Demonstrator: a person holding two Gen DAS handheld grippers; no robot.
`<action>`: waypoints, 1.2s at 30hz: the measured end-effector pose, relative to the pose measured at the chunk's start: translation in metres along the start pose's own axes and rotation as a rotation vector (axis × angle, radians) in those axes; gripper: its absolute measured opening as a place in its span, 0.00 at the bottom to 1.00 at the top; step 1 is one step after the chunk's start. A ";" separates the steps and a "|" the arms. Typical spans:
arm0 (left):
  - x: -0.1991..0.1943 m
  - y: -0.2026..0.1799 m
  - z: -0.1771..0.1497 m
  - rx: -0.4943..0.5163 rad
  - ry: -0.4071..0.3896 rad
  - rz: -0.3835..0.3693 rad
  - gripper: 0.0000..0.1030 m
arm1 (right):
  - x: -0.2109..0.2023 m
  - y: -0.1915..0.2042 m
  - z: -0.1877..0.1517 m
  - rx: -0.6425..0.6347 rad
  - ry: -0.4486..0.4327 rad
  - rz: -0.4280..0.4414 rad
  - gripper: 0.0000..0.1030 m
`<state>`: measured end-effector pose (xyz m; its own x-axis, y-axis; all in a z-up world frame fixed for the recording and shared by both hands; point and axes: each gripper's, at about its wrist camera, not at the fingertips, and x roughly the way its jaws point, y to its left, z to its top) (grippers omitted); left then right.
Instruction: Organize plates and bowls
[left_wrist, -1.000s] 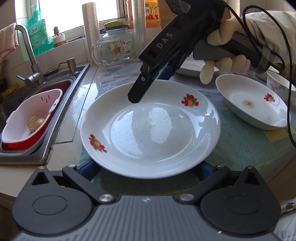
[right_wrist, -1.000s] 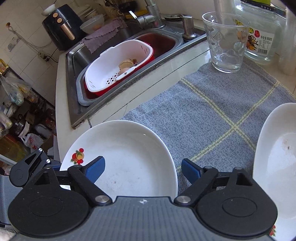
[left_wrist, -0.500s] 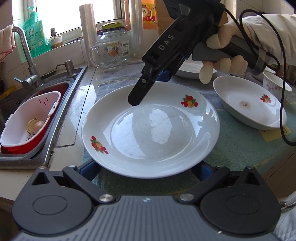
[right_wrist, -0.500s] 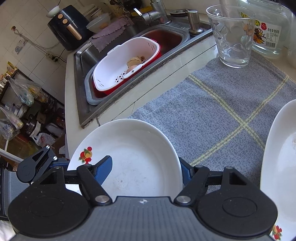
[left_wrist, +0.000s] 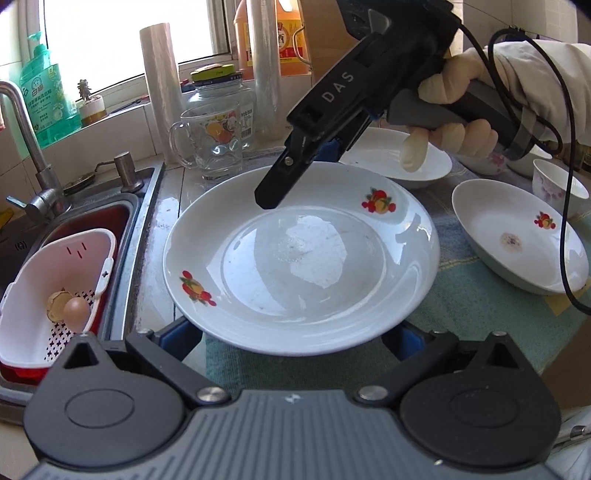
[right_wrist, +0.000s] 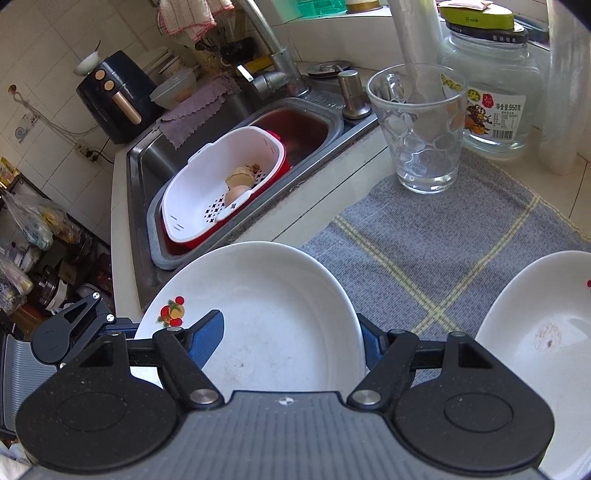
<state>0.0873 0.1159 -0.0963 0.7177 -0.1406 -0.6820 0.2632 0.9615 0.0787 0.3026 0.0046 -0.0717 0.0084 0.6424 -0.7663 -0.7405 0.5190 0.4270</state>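
Note:
A white plate with fruit motifs (left_wrist: 303, 258) fills the middle of the left wrist view, lifted off the cloth. My left gripper (left_wrist: 295, 338) sits at its near rim, fingers wide and hidden under it. My right gripper (right_wrist: 291, 332) is shut on the plate (right_wrist: 269, 310) at its far rim; it also shows in the left wrist view (left_wrist: 314, 147). A white bowl (left_wrist: 517, 240) lies to the right, another bowl (left_wrist: 391, 158) behind, and a small floral cup (left_wrist: 557, 184) farther right.
A sink (right_wrist: 229, 122) on the left holds a white colander (right_wrist: 221, 184) in a red basin with eggshells. A glass mug (right_wrist: 417, 129) and a jar (right_wrist: 495, 81) stand at the back on a grey checked cloth (right_wrist: 424, 243). A tap (left_wrist: 22, 140) rises over the sink.
The plate has risen and come closer in both views. My right gripper's fingers have closed in onto the plate's rim. The sink and mug look nearer in the right wrist view.

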 end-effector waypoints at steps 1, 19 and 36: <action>0.004 0.004 0.003 0.007 -0.001 -0.006 0.99 | 0.001 -0.003 0.003 0.008 -0.006 -0.004 0.77; 0.053 0.041 0.022 0.080 0.013 -0.072 0.99 | 0.018 -0.040 0.025 0.106 -0.053 -0.090 0.77; 0.058 0.040 0.023 0.098 -0.003 -0.078 0.99 | 0.026 -0.035 0.028 0.073 -0.051 -0.128 0.99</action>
<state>0.1541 0.1407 -0.1161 0.6946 -0.2146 -0.6866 0.3798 0.9200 0.0966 0.3469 0.0190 -0.0933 0.1355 0.5951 -0.7922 -0.6800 0.6373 0.3625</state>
